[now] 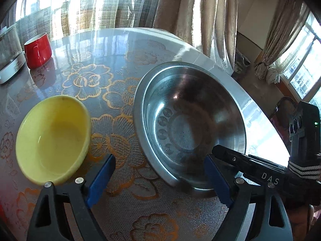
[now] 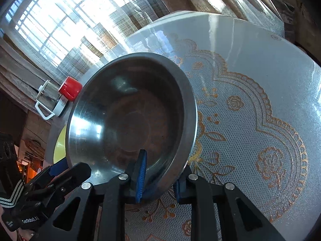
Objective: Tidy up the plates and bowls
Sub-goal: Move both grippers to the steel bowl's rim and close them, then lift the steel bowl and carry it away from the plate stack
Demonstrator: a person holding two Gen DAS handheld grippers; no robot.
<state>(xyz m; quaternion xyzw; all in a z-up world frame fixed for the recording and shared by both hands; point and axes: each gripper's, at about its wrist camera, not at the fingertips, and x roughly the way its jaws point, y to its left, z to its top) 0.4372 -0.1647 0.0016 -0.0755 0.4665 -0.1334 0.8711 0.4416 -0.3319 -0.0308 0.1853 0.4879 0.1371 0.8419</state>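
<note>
A steel bowl (image 1: pixel 190 120) rests on the round table, right of a yellow bowl (image 1: pixel 54 138). In the left wrist view my left gripper (image 1: pixel 159 158) is open above the lace cloth; its left pad is near the yellow bowl and its right pad is over the steel bowl's near rim. My right gripper (image 1: pixel 220 152) reaches in from the right. In the right wrist view my right gripper (image 2: pixel 160 172) is shut on the near rim of the steel bowl (image 2: pixel 130 116), one pad inside and one outside. A sliver of the yellow bowl (image 2: pixel 60 146) shows behind it, beside my left gripper (image 2: pixel 58 166).
A red mug (image 1: pixel 38 50) and a glass kettle (image 1: pixel 8 54) stand at the table's far left. The table's edge (image 1: pixel 250 100) curves just right of the steel bowl. Curtains and windows lie beyond. A dark sleeve (image 1: pixel 301 170) holds the right gripper.
</note>
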